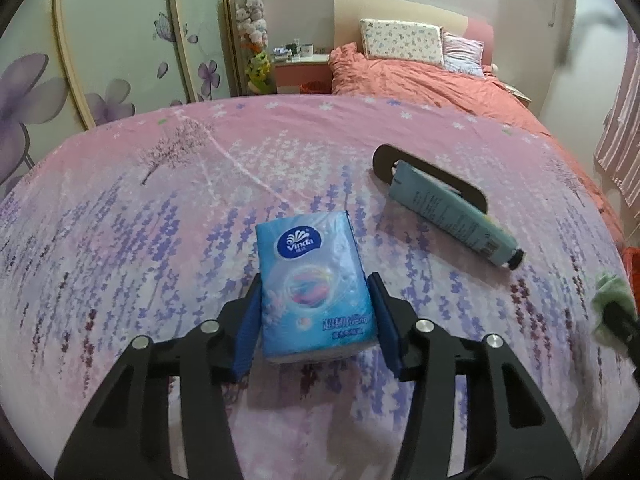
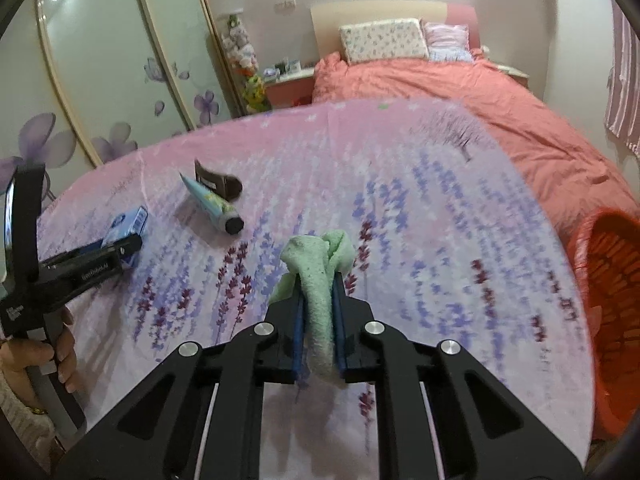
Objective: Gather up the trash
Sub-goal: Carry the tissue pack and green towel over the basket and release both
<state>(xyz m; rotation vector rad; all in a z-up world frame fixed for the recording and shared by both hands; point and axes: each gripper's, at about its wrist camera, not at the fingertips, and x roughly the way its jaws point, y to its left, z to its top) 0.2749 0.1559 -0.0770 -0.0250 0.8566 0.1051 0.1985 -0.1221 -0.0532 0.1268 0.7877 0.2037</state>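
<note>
A flowered pink sheet (image 1: 168, 208) covers the near surface. Beyond it lies the bed (image 1: 420, 80) under a rumpled coral quilt, two pillows (image 1: 402, 42) against the headboard. Left stands a wardrobe (image 1: 112, 52) painted with purple blossoms. A nightstand (image 1: 300, 68) holds small clutter, possibly bottles, beside a hanging column of plush toys (image 1: 252, 28).

On the flowered sheet (image 1: 120, 220), the tissue pack (image 1: 316, 284) lies between the left gripper (image 1: 316, 292) fingers. The tube (image 1: 452, 216) lies at two o'clock from it, across a flat dark piece (image 1: 384, 158). The cloth (image 2: 324, 280) sits in the right gripper (image 2: 318, 292); the basket (image 2: 612, 280) stands at three o'clock
</note>
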